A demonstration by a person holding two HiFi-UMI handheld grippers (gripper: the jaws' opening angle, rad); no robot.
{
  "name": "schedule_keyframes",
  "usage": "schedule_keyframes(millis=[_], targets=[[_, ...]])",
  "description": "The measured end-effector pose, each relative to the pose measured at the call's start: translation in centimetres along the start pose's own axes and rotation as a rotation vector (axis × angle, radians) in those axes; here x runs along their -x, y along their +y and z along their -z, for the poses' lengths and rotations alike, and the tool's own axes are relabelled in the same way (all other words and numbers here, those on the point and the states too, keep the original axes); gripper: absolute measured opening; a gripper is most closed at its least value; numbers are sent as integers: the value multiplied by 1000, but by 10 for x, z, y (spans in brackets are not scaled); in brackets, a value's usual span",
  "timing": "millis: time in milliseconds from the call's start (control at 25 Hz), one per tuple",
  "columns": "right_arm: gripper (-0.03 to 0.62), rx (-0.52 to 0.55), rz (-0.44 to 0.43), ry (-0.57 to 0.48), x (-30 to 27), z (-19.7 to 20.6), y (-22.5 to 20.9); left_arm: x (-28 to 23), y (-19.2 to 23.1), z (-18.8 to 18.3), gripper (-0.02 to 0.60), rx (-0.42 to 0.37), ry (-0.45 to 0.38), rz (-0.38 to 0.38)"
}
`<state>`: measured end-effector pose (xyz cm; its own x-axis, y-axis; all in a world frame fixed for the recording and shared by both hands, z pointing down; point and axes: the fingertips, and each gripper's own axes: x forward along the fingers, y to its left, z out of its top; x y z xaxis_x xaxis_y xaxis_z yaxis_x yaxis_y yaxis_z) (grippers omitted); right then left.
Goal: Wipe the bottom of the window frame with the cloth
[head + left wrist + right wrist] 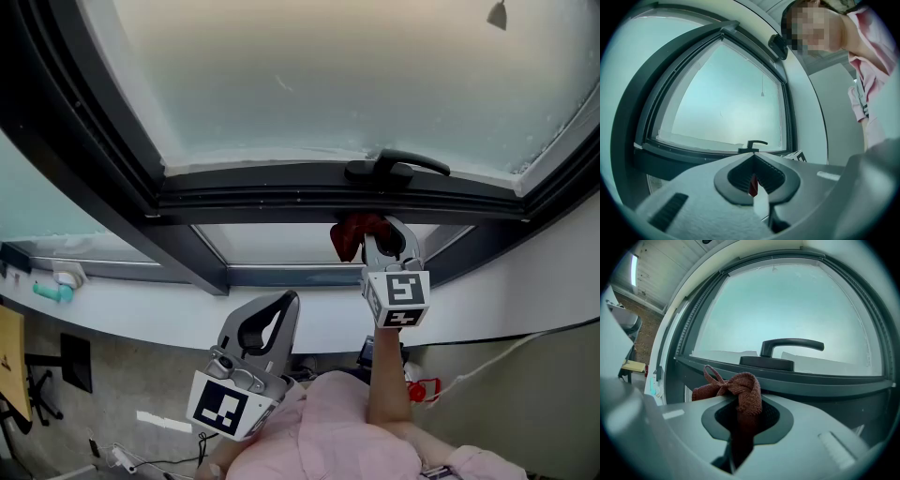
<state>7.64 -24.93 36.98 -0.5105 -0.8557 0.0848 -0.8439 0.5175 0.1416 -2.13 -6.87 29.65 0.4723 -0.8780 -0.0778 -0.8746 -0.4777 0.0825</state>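
One risk: red cloth (353, 234), clamped tight in right gripper (382, 242), may snag window handle (394, 167) just above; left gripper (284, 305) closed, empty.

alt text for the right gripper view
The right gripper is shut on a bunched reddish-brown cloth, held close under the dark bottom rail of the window frame. A black handle sits on that rail, pale glass behind.

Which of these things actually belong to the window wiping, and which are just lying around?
In the job: reddish-brown woven cloth, clamped in the right gripper; dark grey window frame's bottom rail.
Just there: black lever window handle; small teal-and-white object at far left; shut, empty left gripper.
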Motion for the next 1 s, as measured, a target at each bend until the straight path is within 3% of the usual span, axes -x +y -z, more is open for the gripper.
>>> schedule_keyframes(millis=[680,1000], targets=[[57,-11,32,26,4,2,-8,20,0,-3,0,20,-22,-22],[57,-8,82,72,14,4,-3,35,7,-3,-1,51,-20,18]])
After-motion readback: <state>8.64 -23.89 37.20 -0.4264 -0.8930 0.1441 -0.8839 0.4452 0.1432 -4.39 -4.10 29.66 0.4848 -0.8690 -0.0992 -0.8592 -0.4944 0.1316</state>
